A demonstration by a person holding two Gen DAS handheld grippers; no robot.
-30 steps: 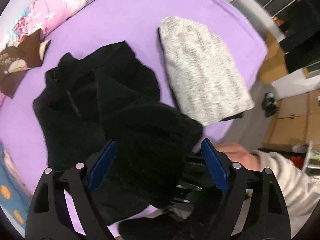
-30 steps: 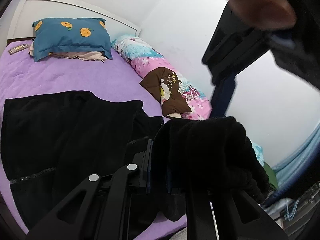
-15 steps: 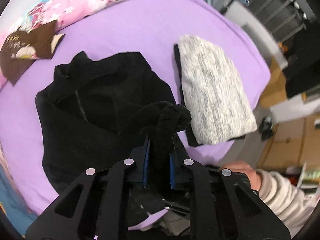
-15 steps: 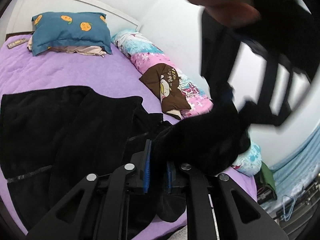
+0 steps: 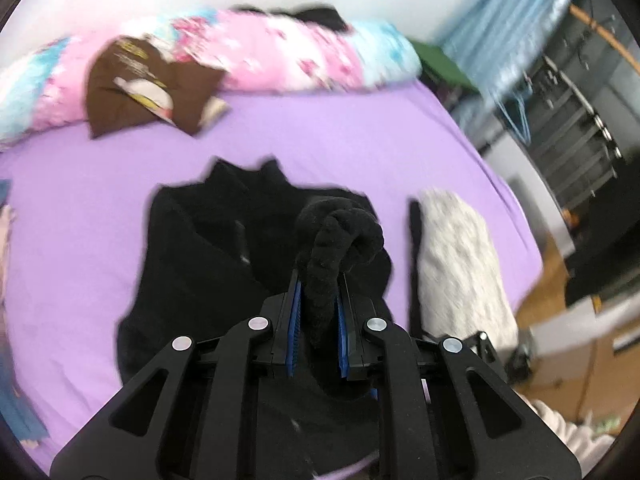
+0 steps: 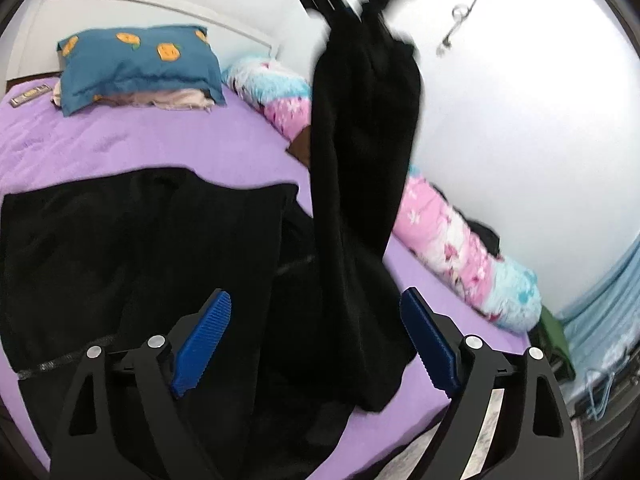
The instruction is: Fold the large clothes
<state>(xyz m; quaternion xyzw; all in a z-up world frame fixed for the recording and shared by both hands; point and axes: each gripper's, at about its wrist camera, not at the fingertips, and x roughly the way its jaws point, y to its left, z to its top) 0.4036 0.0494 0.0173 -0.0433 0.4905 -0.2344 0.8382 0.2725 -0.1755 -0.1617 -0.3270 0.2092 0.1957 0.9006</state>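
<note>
The black garment (image 5: 224, 256) is lying mostly spread on the purple bed (image 5: 340, 140), while one fleecy sleeve or edge of it (image 6: 360, 184) is hanging in a long drape from above. The left gripper (image 5: 318, 300) is pinching that bunched black fabric firmly between its blue pads (image 5: 294, 320). The right gripper (image 6: 316, 340) is standing wide apart, its pads (image 6: 204, 340) clear of the cloth, though the hanging drape is passing between its jaws.

What has just changed: the right gripper's jaws have just been opening, and half a second ago they were clamped on this same fold. The cloth is therefore now being carried by the left gripper alone, which a second ago was open around the fabric. This reads as a handover, freeing the right gripper to take a fresh hold, probably lower on the garment.

Compared with the earlier left-wrist view, the camera is now looking further up the bed, showing the floral bolster (image 5: 280, 56). The folded grey knit (image 5: 460, 264) is lying just beside the garment.
</note>
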